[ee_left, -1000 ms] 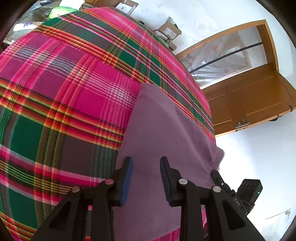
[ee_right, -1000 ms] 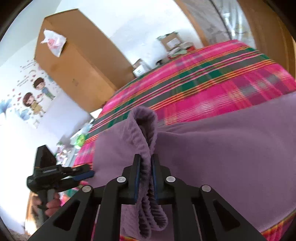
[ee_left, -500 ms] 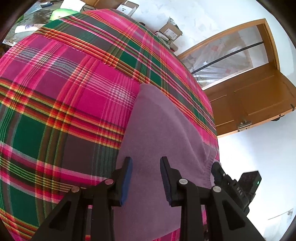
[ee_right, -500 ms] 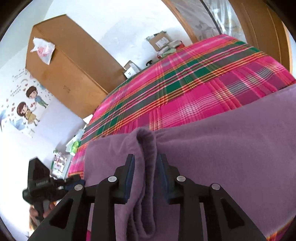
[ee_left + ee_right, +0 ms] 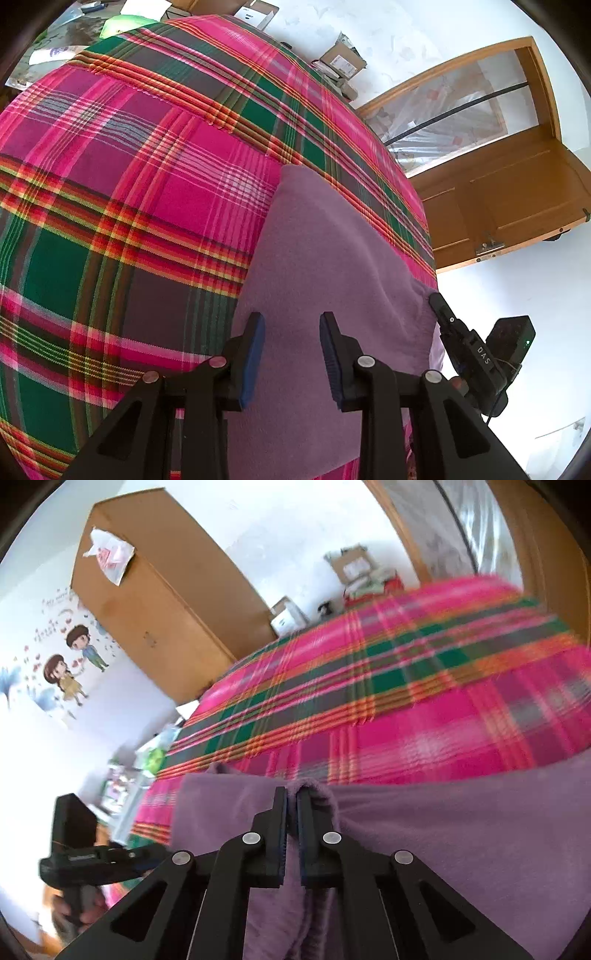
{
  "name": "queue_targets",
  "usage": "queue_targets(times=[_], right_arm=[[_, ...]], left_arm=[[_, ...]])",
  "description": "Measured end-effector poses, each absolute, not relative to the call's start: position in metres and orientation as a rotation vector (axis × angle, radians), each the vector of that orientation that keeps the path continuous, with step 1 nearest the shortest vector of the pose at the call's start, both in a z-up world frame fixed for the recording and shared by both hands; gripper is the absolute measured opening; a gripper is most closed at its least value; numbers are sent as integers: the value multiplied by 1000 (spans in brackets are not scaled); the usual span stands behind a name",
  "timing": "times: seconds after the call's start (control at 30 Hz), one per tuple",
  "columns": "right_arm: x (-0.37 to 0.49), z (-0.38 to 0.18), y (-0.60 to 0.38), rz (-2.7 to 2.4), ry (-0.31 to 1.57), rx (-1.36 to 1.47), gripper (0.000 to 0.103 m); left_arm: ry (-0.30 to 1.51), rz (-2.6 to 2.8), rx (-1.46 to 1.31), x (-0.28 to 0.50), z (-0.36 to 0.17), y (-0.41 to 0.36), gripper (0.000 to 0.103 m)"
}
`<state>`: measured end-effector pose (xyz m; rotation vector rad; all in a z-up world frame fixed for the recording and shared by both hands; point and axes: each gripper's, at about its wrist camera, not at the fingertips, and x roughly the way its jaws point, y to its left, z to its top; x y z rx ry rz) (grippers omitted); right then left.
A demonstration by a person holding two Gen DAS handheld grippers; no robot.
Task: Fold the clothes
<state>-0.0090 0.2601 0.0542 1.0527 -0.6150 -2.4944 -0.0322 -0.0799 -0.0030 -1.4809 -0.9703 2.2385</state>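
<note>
1. A purple fleece garment (image 5: 325, 258) lies on the pink-and-green plaid bedspread (image 5: 129, 192), near its edge.
2. The left gripper (image 5: 291, 350) hovers over the fleece, jaws partly apart with nothing between them.
3. The right gripper (image 5: 292, 812) has its jaws nearly together; a raised ridge of fleece (image 5: 317, 790) sits at the tips, and I cannot tell whether it is pinched.

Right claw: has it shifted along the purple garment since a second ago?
Yes. The right claw has pulled back toward the near edge of the purple garment; the wardrobe and plaid bedspread now show more fully beyond it.
</note>
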Motion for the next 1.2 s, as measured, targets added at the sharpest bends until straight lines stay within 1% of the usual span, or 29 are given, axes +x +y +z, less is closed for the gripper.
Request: queue_targets(times=[0.17,0.27,0.37,0.43,0.47,0.6,0.7,0.77,0.9,1.03,1.13,1.2], right_arm=[[-11,47,267,-2539,-634,1086,5],[-13,41,267,-2553,-614,1114,5],[-12,38,262,-2583,-546,1144,7],[-9,41,260,-2612,-502,1147,10],[-7,44,258,-2621,-479,1136,11],[14,67,248,-2690,-345,1036,12],[36,78,238,-2665,-297,955,12],[50,75,231,-2626,-262,964,12],[71,60,215,-2608,-126,1021,12],[79,42,212,-2622,-94,1080,11],[83,38,214,-2637,-100,1089,11],[86,37,213,-2645,-68,1097,11]], left_arm=[[-970,2232,-1479,-32,-5,-82,31],[-976,2231,-1475,-31,-4,-84,31],[-979,2233,-1471,-27,-5,-88,31],[-980,2236,-1469,-26,-3,-89,31],[-981,2239,-1467,-26,-3,-89,31],[-986,2246,-1453,-23,0,-90,31],[-991,2246,-1451,-20,1,-92,31],[-993,2245,-1450,-17,0,-94,31],[-1007,2242,-1454,-12,-2,-98,32],[-1012,2234,-1460,-7,-3,-98,32],[-1011,2235,-1458,-4,-2,-100,32],[-1013,2235,-1456,-3,-2,-100,32]])
